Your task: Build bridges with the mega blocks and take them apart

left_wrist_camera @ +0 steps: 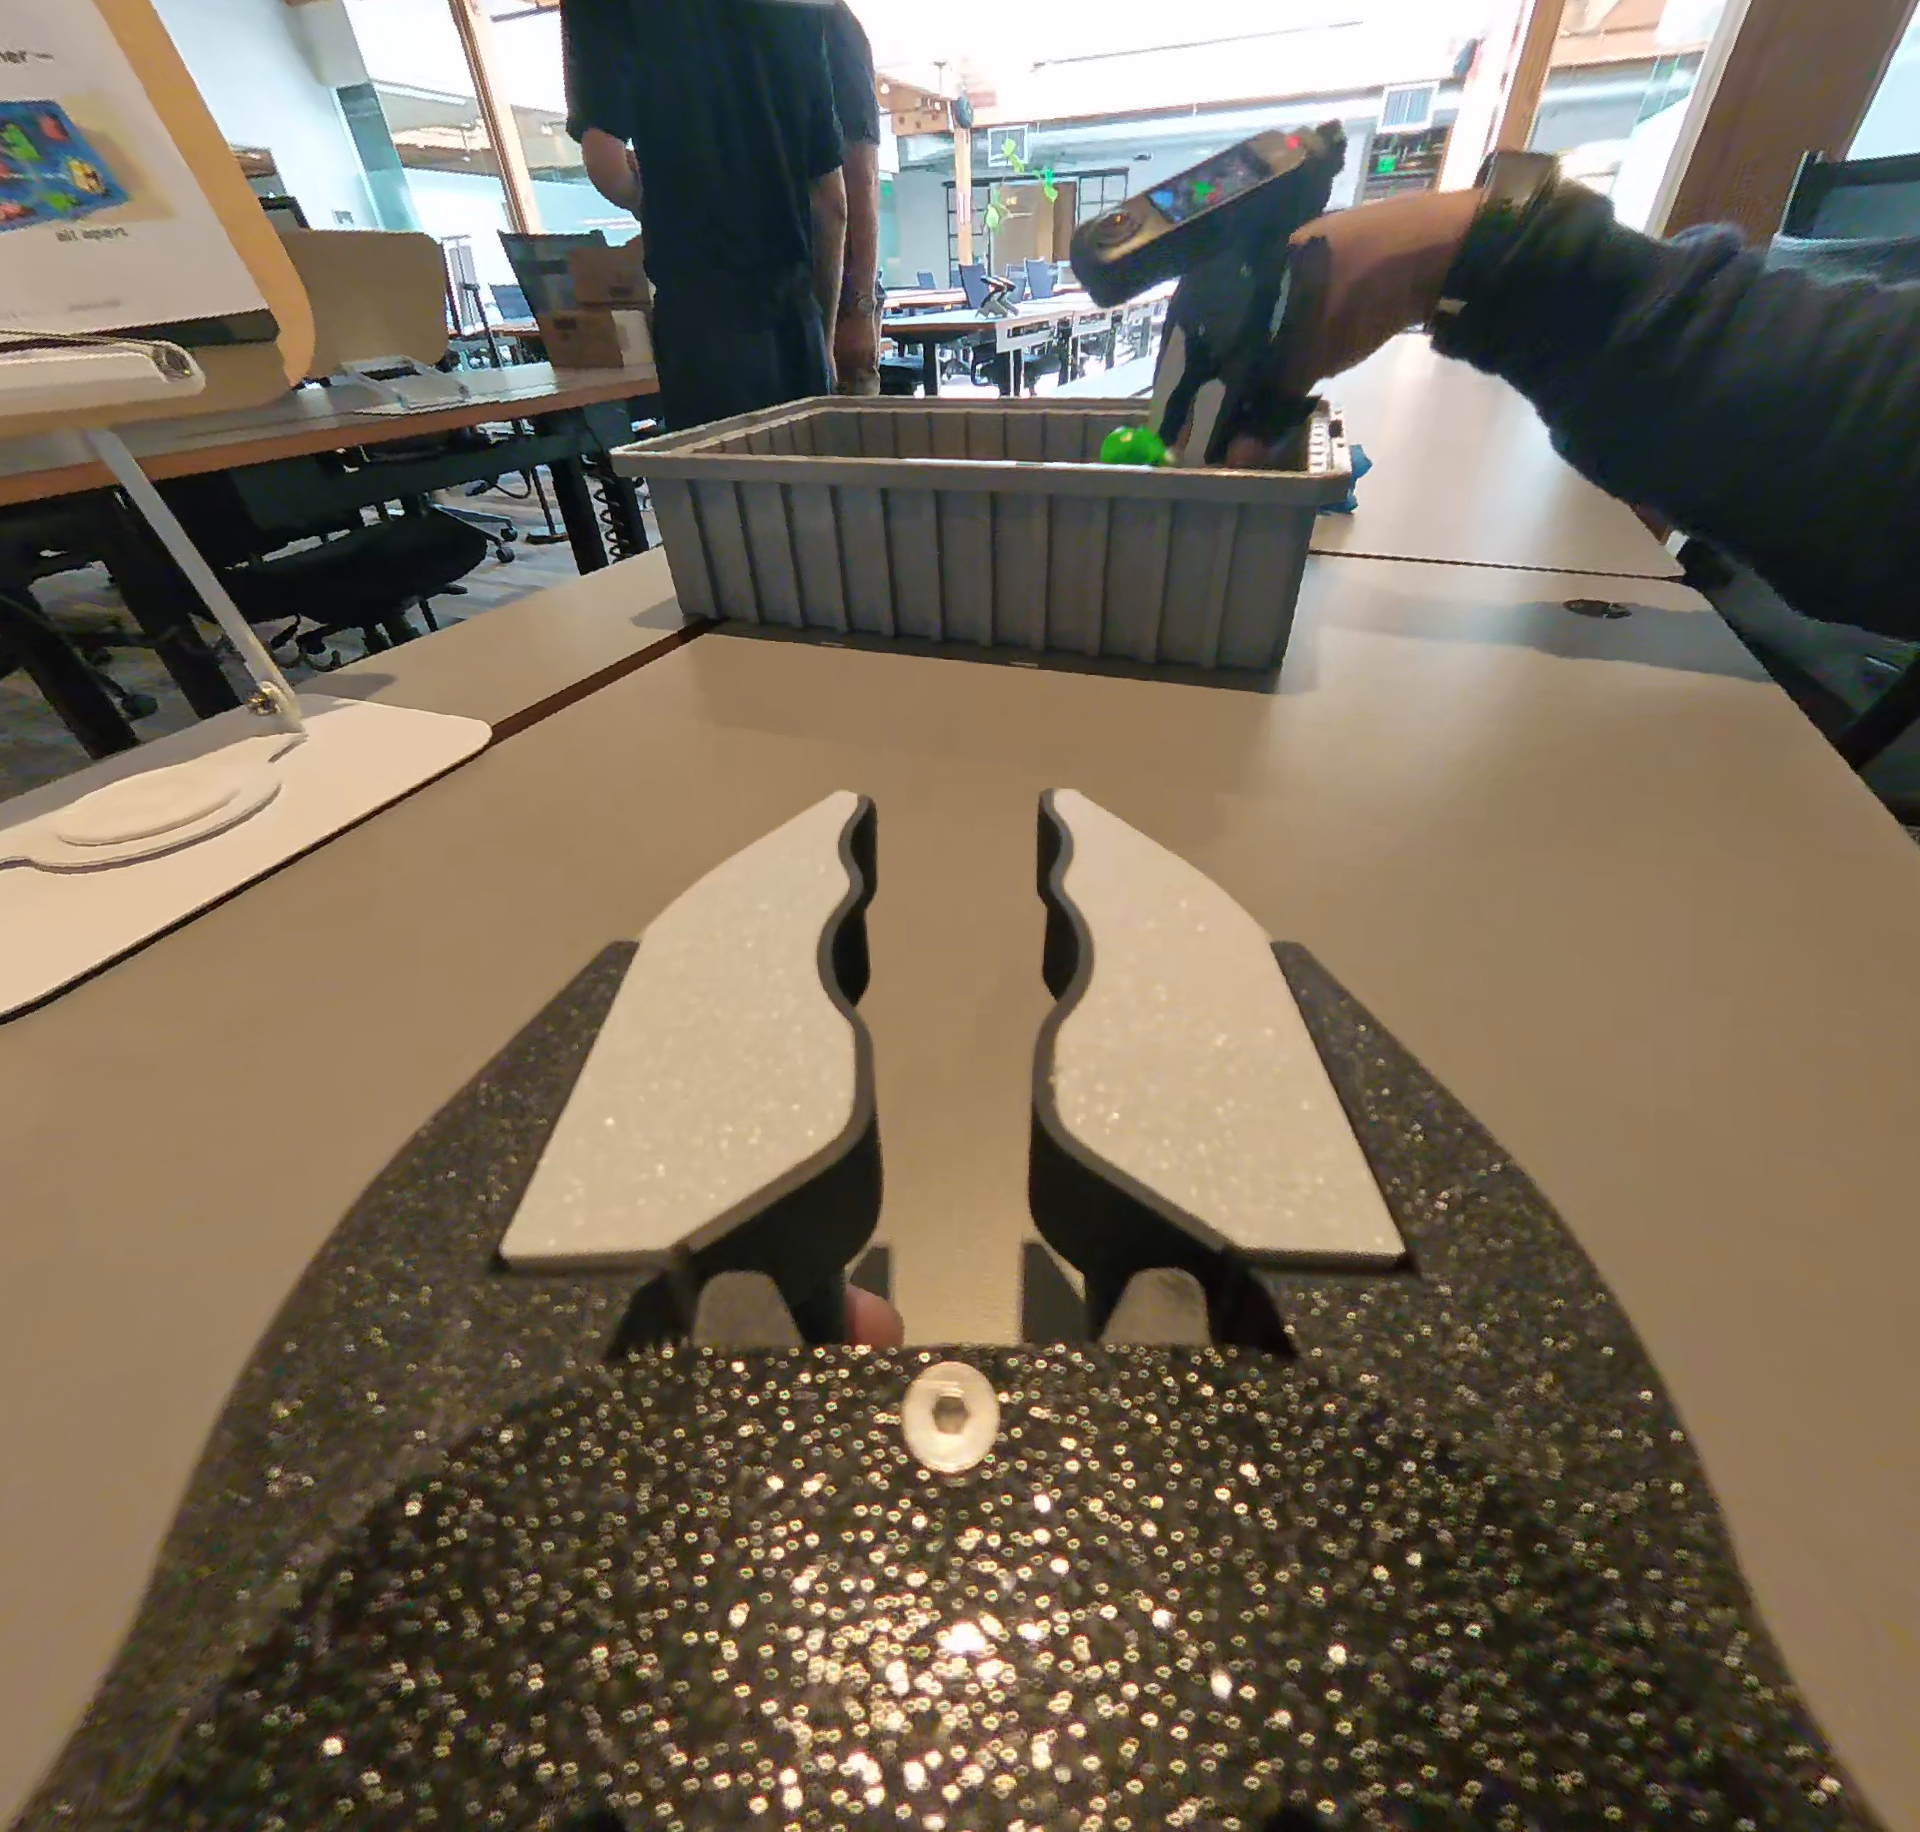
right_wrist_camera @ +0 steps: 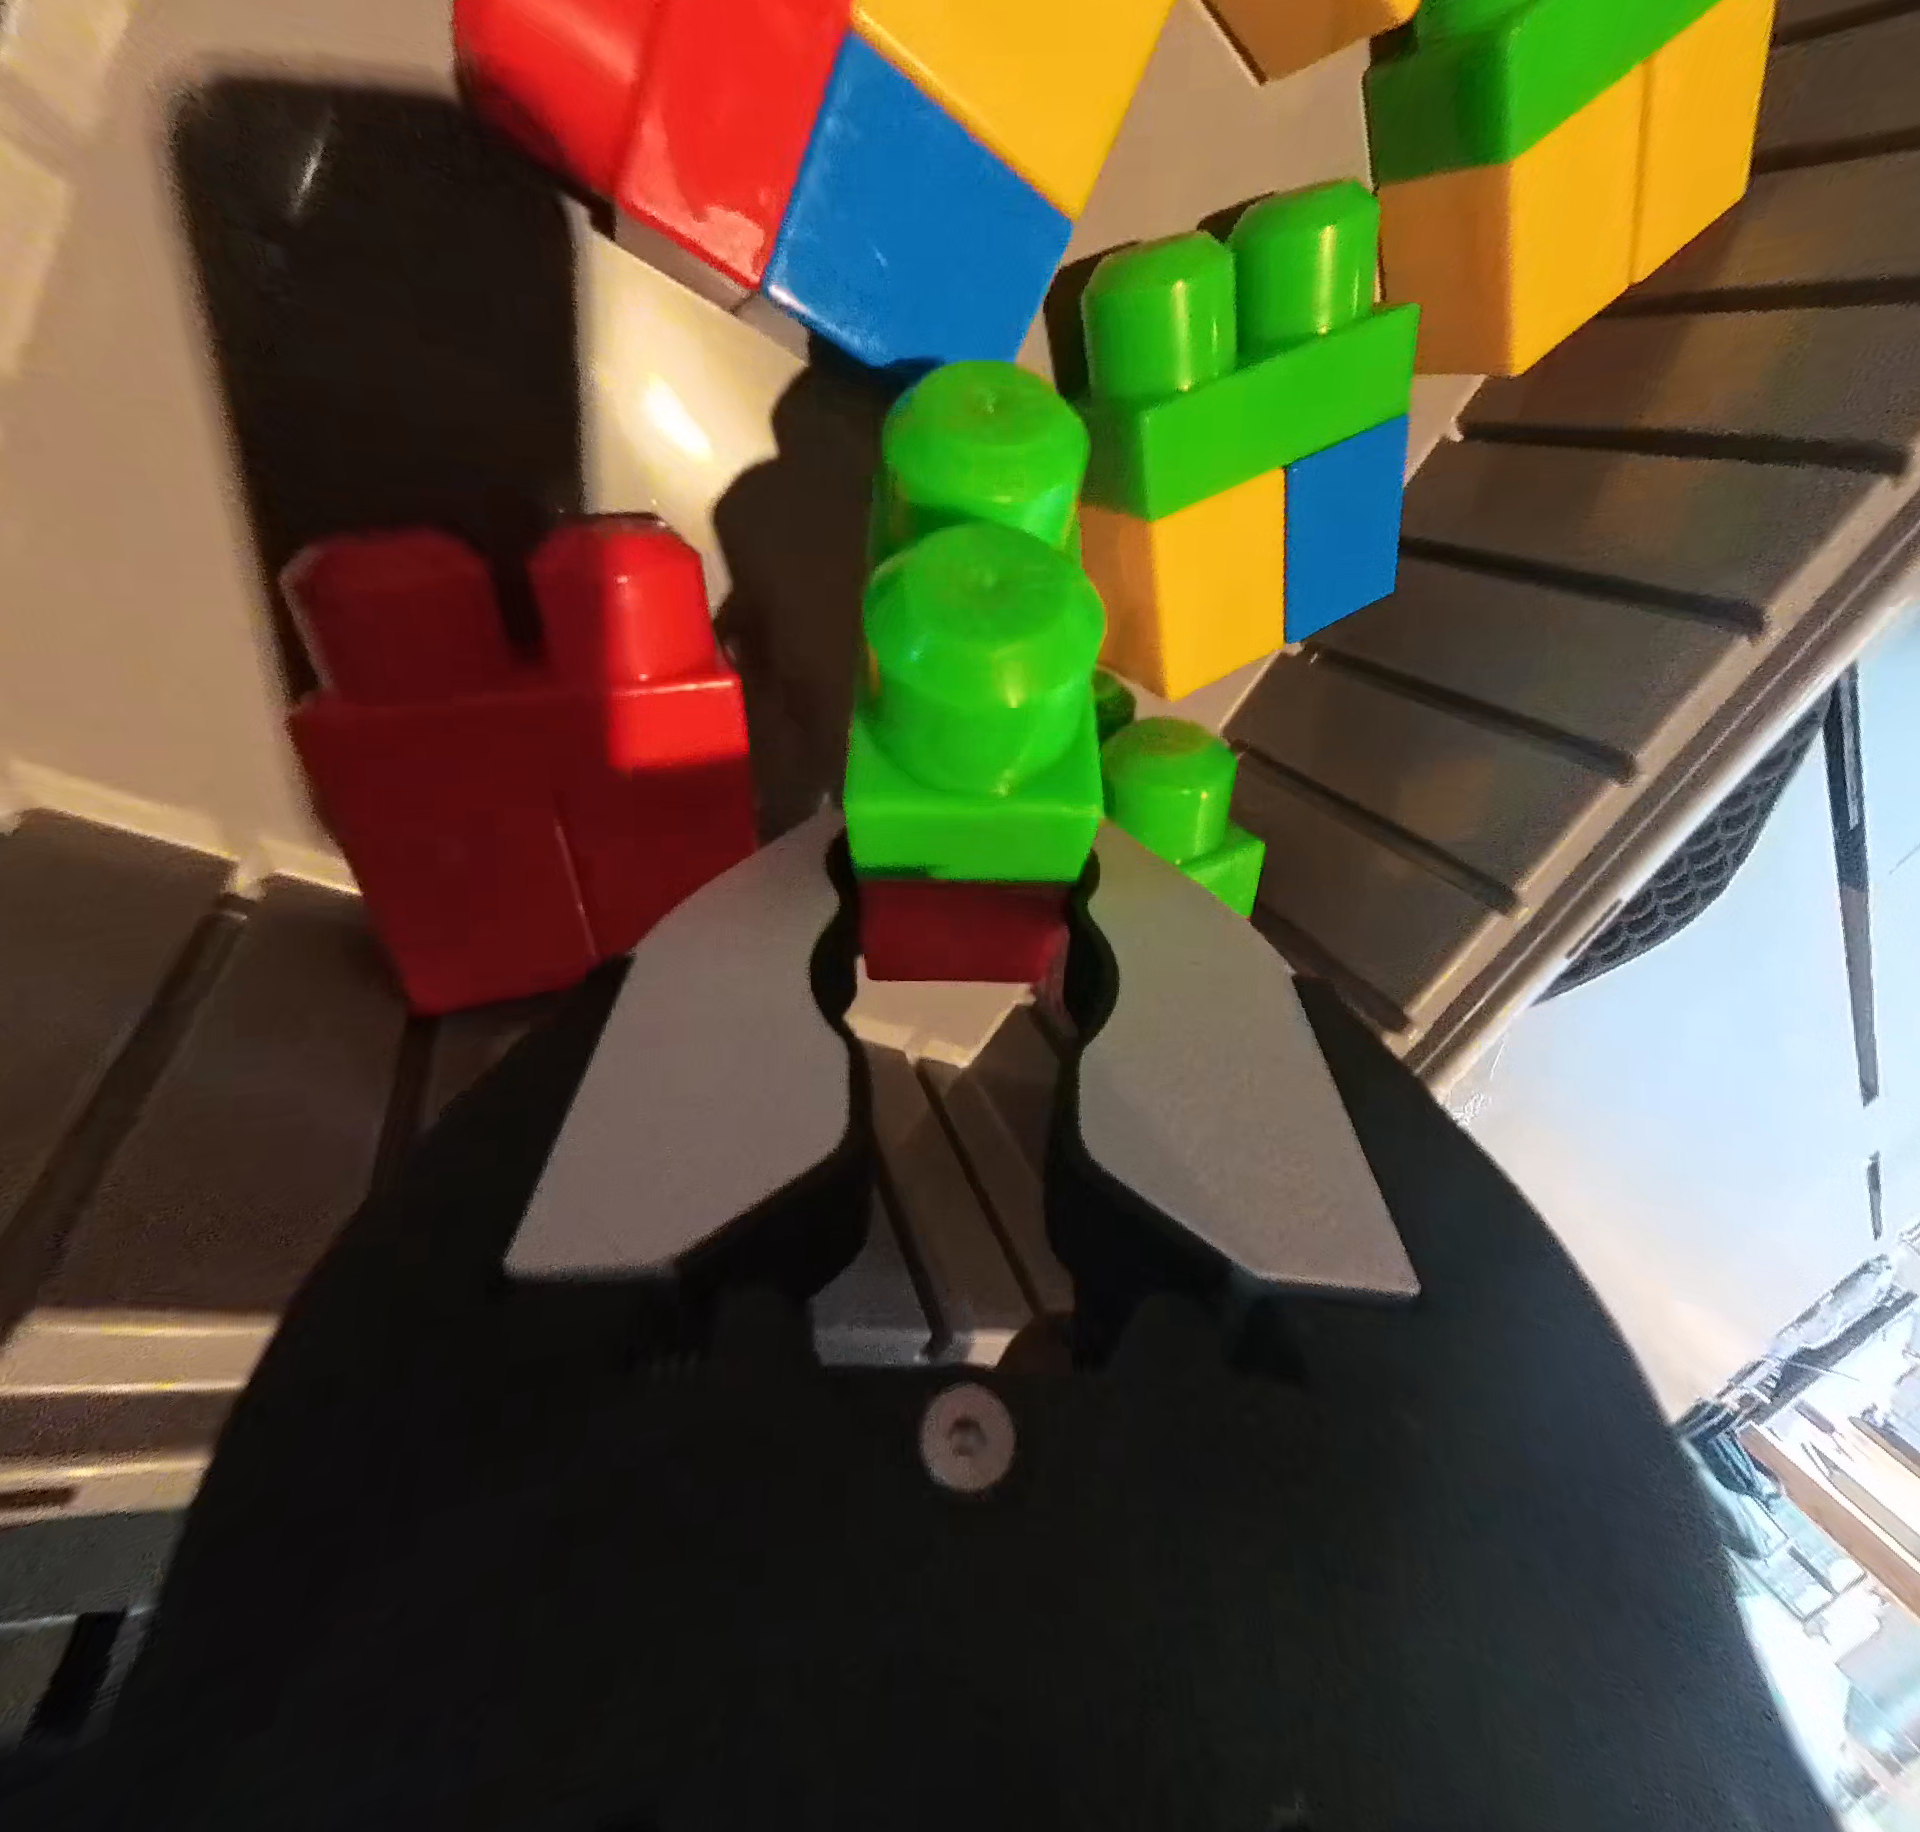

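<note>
The right gripper (right_wrist_camera: 961, 909) is reaching into the grey bin (left_wrist_camera: 977, 556) and clamping a green-on-red block stack (right_wrist_camera: 977, 743) among loose red, yellow, blue and green blocks. The left gripper (left_wrist_camera: 956, 847) is hovering empty above the surface (left_wrist_camera: 1455, 899), jaws parted.
</note>
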Demonstrator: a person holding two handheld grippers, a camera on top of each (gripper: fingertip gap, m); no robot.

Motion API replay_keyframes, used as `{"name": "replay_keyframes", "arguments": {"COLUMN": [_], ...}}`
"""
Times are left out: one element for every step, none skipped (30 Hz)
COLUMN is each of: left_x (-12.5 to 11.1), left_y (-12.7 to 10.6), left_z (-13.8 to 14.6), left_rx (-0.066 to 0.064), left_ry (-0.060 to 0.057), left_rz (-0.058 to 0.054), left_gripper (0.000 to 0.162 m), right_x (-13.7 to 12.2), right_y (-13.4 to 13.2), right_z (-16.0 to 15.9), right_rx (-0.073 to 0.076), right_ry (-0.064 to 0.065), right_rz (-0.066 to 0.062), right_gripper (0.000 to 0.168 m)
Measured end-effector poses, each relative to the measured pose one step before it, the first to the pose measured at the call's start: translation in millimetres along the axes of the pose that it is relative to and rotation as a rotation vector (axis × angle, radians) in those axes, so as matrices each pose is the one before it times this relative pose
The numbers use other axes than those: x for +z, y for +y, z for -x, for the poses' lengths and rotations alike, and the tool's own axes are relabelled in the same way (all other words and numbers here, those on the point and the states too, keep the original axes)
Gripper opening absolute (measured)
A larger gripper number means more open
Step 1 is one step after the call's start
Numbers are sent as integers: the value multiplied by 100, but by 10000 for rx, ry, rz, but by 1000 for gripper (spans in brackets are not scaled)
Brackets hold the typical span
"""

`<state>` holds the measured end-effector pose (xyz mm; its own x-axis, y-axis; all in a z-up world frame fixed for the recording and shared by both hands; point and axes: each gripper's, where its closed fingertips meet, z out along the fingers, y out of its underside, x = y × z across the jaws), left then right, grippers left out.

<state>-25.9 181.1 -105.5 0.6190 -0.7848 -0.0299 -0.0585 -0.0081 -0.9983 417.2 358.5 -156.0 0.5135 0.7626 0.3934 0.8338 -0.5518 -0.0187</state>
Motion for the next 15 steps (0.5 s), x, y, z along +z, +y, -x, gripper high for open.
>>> {"name": "replay_keyframes", "arguments": {"left_x": [-1,10,19,13,22,12,19,12,28,34,41,46,49,50,55], "left_y": [15,36,22,9,29,35,33,20,27,19,41,45,44,44,48], "left_z": [-6,-22,-31,-31,-56,-46,-28,-22,-19,-13,-12,-8,-18,-17,-4], "left_rx": [7,12,20,25,21,18,17,12,13,15,14,19,30,38,48], "left_ry": [4,5,5,12,20,15,7,5,4,-3,-4,-9,-16,-24,-44], "left_rz": [12,29,19,17,26,30,28,26,24,27,36,41,42,42,48], "left_gripper": [28,28,29,29,29,28,29,29,29,29,29,29,29,29,29], "right_x": [88,1,-91,-182,-318,-471,-672,-933,-1168,-1395,-1529,-1510,-1323,-1017,-612], "right_y": [-139,-124,-80,-69,-61,-131,-256,-430,-703,-1108,-1564,-1920,-2123,-2248,-2296], "right_z": [-43,-89,-24,22,-21,-112,-214,-285,-161,153,555,1048,1555,1913,2225], "right_rx": [35,64,47,20,20,20,29,44,44,22,-25,-114,-230,-334,-384], "right_ry": [51,57,-8,-37,3,67,154,234,198,87,-13,-118,-213,-240,-282], "right_rz": [-60,-87,-95,-126,-145,-211,-300,-386,-532,-721,-884,-934,-889,-824,-737], "right_gripper": [41,47,52,57,60,64,65,66,66,67,67,66,66,64,62]}}
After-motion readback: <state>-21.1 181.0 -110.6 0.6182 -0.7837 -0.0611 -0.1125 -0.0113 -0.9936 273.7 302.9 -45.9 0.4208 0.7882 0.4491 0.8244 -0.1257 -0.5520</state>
